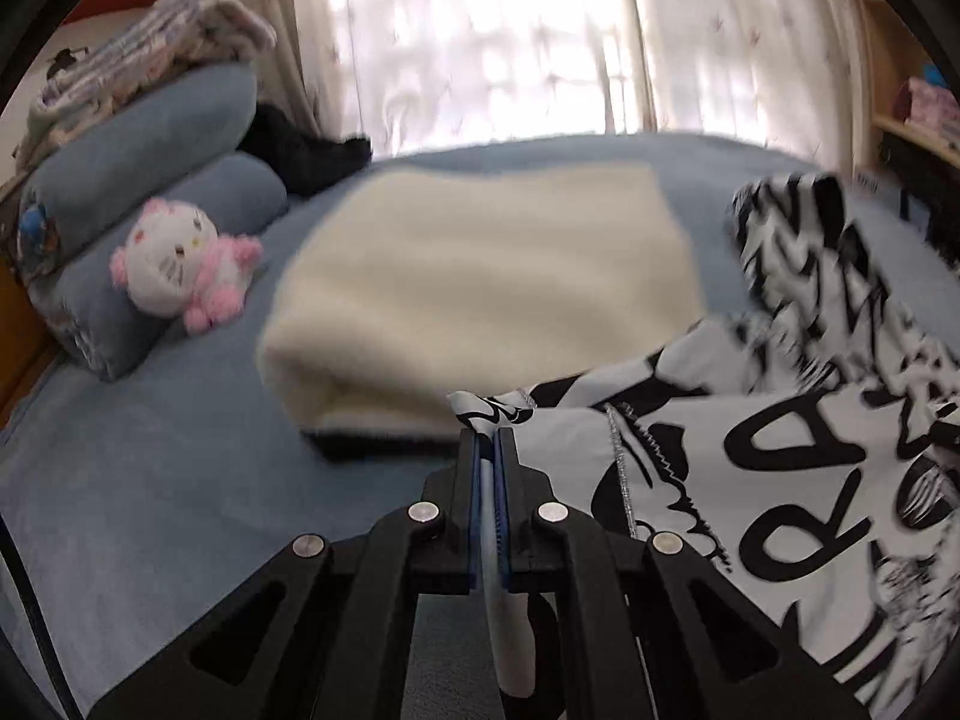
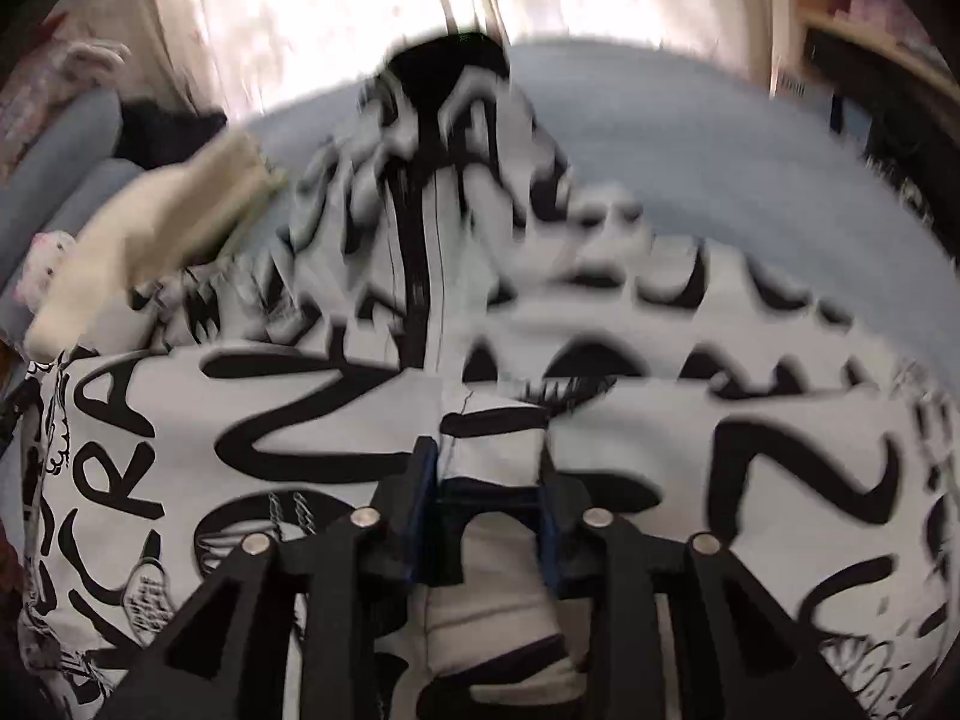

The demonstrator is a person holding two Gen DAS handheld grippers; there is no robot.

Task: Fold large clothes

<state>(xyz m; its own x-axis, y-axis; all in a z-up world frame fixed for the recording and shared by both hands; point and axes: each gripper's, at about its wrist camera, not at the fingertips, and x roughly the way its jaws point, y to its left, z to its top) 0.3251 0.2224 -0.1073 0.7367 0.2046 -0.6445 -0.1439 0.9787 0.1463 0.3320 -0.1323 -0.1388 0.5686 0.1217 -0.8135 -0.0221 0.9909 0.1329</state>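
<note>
A large white garment with bold black lettering [image 1: 750, 468] lies spread over the right side of a blue bed [image 1: 150, 450]. My left gripper [image 1: 495, 435] is shut on a corner of its hem, and the thin cloth shows between the blue pads. In the right wrist view the same garment [image 2: 300, 420] fills the frame, its dark zip line running away from me. My right gripper [image 2: 489, 456] has its fingers part way apart with a thick fold of this cloth filling the gap between them. The picture is blurred.
A folded cream blanket [image 1: 480, 294] lies on the bed just beyond my left gripper. Two blue pillows [image 1: 138, 144] and a pink and white plush toy [image 1: 180, 264] sit at the left. A dark garment [image 1: 306, 156] lies by the curtains [image 1: 510, 30].
</note>
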